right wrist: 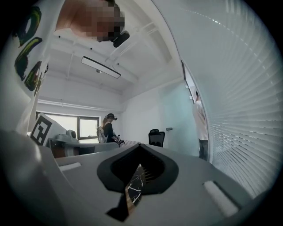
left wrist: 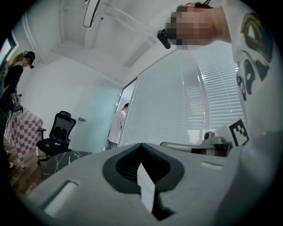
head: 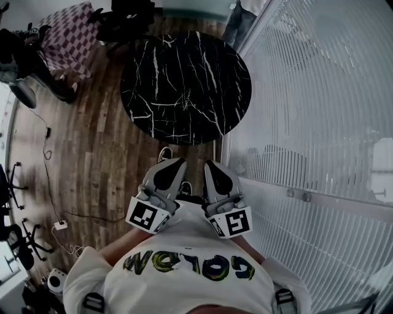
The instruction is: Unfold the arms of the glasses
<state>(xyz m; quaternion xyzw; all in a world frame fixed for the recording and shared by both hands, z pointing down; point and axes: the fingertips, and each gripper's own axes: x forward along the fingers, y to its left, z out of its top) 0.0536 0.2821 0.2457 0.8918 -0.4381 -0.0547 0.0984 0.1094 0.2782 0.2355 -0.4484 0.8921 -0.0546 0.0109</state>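
Note:
No glasses show in any view. A round black marble table (head: 184,86) stands on the wood floor ahead of me, its top bare as far as I can see. My left gripper (head: 174,164) and right gripper (head: 212,164) are held side by side close to my chest, short of the table's near edge and pointing toward it. Both are shut with nothing between their jaws. In the left gripper view the left gripper (left wrist: 141,146) has its jaws closed together, with the table (left wrist: 66,159) low at the left. In the right gripper view the right gripper (right wrist: 140,146) is closed the same way.
A glass wall with white blinds (head: 319,110) runs along the right. A checkered-cloth table (head: 67,34) and a black office chair (head: 132,18) stand beyond the marble table. Cables (head: 46,132) lie on the floor at the left. A person (left wrist: 117,126) stands by the glass door, another person (left wrist: 13,79) by the checkered table.

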